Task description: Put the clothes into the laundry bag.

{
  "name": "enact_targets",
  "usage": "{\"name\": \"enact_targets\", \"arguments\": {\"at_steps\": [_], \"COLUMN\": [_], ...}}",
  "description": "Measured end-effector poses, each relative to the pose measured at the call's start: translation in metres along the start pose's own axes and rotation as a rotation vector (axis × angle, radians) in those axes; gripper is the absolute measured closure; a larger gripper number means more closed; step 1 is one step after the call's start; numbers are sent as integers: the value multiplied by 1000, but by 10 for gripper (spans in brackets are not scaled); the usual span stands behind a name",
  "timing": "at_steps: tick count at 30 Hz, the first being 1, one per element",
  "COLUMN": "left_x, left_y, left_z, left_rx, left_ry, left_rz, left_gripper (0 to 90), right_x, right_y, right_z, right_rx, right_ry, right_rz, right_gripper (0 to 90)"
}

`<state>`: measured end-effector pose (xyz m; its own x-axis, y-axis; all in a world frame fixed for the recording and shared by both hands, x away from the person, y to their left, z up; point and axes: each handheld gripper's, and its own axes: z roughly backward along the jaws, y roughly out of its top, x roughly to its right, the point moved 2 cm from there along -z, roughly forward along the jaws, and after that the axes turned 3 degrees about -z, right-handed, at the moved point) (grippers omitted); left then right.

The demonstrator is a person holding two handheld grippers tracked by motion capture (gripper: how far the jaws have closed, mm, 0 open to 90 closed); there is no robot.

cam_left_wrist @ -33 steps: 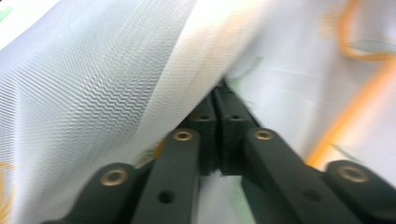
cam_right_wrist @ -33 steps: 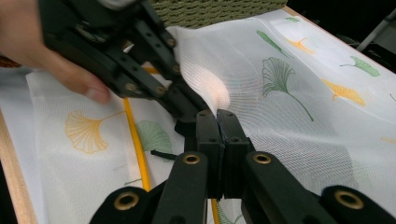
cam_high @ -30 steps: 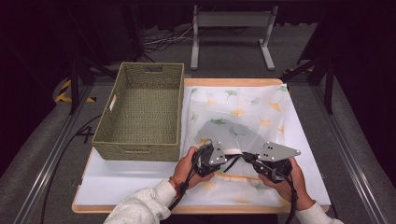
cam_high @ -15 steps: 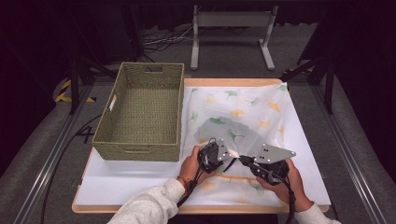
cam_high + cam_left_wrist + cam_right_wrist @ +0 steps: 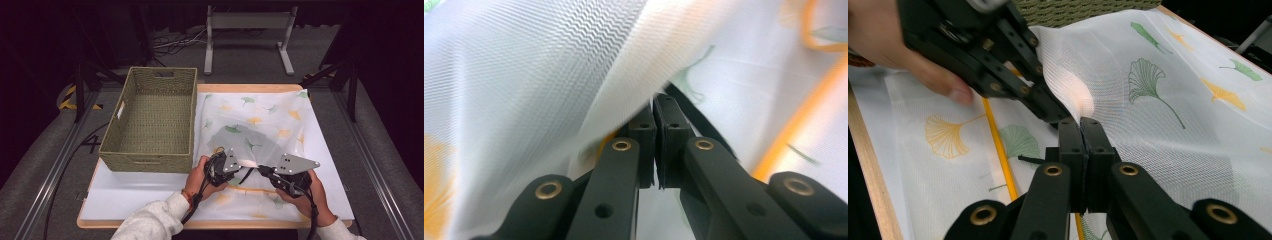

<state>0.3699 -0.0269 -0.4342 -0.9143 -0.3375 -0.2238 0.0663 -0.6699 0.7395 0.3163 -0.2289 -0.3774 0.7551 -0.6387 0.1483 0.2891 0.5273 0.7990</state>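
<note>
Beside the basket (image 5: 150,120), both grippers' jaws clamp the sheer white, ginkgo-leaf-printed cloth (image 5: 260,115), folded over

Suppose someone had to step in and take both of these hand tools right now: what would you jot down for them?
Left gripper: jaws shut on the sheer white cloth with printed ginkgo leaves, at a lifted fold.
Right gripper: jaws shut on the same fold, close beside the left one.
Cloth: spread over the white table top, right of the green woven basket; a near part is already folded over toward the middle.
Done: one fold started, both grips set.
Left: probably finish folding, then perhaps move the cloth into the basket, which looks empty.
</note>
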Motion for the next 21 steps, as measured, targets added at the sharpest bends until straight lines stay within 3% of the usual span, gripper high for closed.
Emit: {"name": "enact_targets", "arguments": {"at_steps": [1,3,4,5,9,13,18,21], "left_x": [0,-1,-1,-2,-4,-9,-21,-25], "left_y": [0,-1,-1,-4,-14,-36,-65,-85], "left_z": [0,20,20,34,57,90,137,153], "left_rx": [0,17,17,28,46,47,117,107], "left_ry": [0,-6,-6,-16,-4,49,124,162], "left_rz": [0,-10,-10,-9,0,17,95,118], "left_gripper": [875,880,880,880,873,861,844,824], "right_x": [0,-1,0,0,0,-3,-6,-7], "right_y": [0,2,3,4,6,7,8,8], "right_z": [0,3,5,6,11,12,13,13], "right_rx": [0,9,16,24,34,36,31,29], "right_ry": [0,-3,-8,-15,-14,-14,-11,-9], "right_rz": [0,1,-2,-6,-6,-2,4,7], "right_gripper": [895,895,895,895,895,895,895,894]}}
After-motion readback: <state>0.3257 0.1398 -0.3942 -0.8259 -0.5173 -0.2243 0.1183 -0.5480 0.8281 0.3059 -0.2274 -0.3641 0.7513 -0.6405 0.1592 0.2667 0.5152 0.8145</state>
